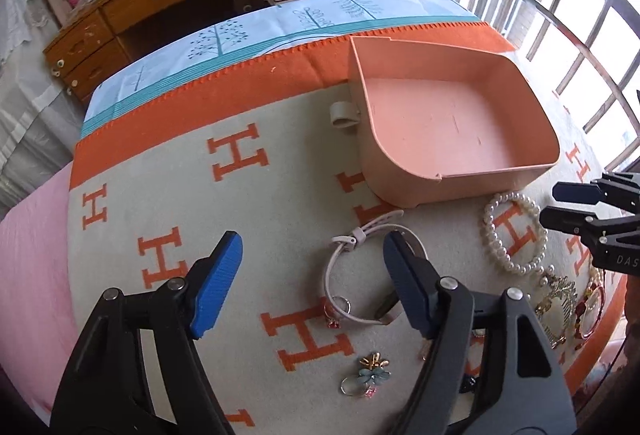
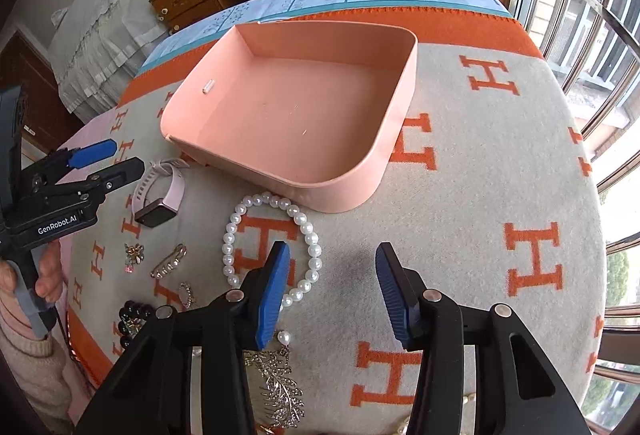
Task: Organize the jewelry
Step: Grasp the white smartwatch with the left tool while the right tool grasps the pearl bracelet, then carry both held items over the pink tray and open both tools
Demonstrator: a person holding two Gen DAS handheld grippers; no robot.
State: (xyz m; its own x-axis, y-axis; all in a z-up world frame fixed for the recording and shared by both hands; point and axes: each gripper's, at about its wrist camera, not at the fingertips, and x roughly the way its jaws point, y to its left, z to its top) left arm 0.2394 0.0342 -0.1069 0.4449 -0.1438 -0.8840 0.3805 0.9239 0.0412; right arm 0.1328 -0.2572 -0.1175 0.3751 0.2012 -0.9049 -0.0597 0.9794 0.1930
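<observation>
**Two open tools above jewelry laid out beside a pink tray**

The left tool (image 1: 312, 275) hovers with its blue-padded jaws spread wide, holding nothing. Just beyond its right finger lies a pale pink smartwatch (image 1: 362, 275) with a dark rectangular face and a looped strap. Nearer the camera sit a thin ring with a pink stone (image 1: 335, 313) and a small blue and gold flower brooch (image 1: 372, 369).

The right tool (image 2: 330, 285) is also spread wide and empty. Its left finger hangs over a white pearl bracelet (image 2: 240, 223), a closed loop of round beads lying flat on the cloth. Below that finger rests a silver leaf-shaped hair comb (image 2: 280, 391). To the left are a gold pin set with small stones (image 2: 170, 261) and a string of black beads (image 2: 134, 311).

Past the bracelet stands a salmon pink tray (image 2: 396, 123) with one low open side and rounded corners; its floor holds no jewelry. Everything rests on a cream blanket (image 2: 480, 175) patterned with orange H letters and edged in orange, spread over the counter
</observation>
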